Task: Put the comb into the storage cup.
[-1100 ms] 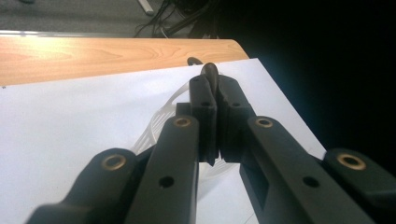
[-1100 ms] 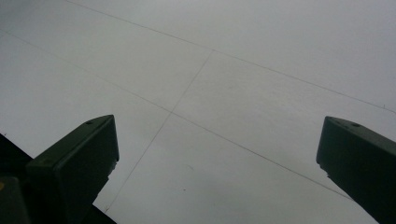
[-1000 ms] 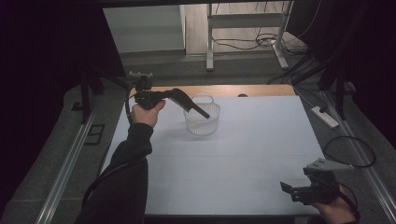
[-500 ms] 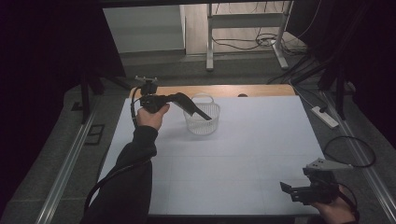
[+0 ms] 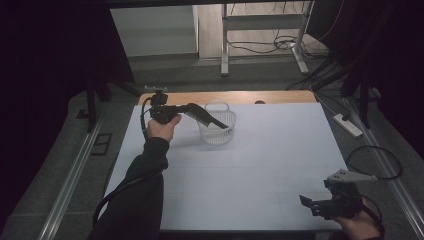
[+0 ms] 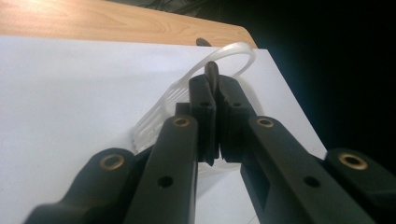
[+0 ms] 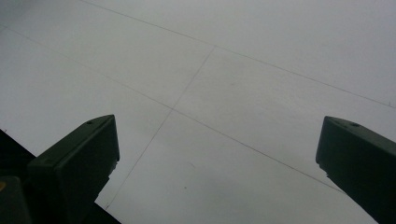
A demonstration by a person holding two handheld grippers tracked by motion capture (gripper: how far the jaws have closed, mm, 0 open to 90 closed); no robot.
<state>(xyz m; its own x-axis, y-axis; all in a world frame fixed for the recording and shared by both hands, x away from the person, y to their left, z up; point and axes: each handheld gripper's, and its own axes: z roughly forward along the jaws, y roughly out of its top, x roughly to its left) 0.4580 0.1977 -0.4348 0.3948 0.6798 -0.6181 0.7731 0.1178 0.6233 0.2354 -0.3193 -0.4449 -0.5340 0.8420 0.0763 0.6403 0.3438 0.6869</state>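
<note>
White table (image 5: 260, 165): left gripper (image 5: 220, 124) clamps a dark piece over basket (image 5: 218, 131); right gripper (image 5: 312, 205) gapes empty

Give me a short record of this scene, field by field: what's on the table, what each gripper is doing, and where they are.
surface: white table cover, wooden edge at the far side
object: small clear plastic basket with a loop handle, far left part of the table
left gripper: jaws shut on a thin dark thing, tips over the basket's rim
held thing: too small to identify
right gripper: jaws open, nothing between them, near right corner, low over the cover
contact with basket: cannot tell
</note>
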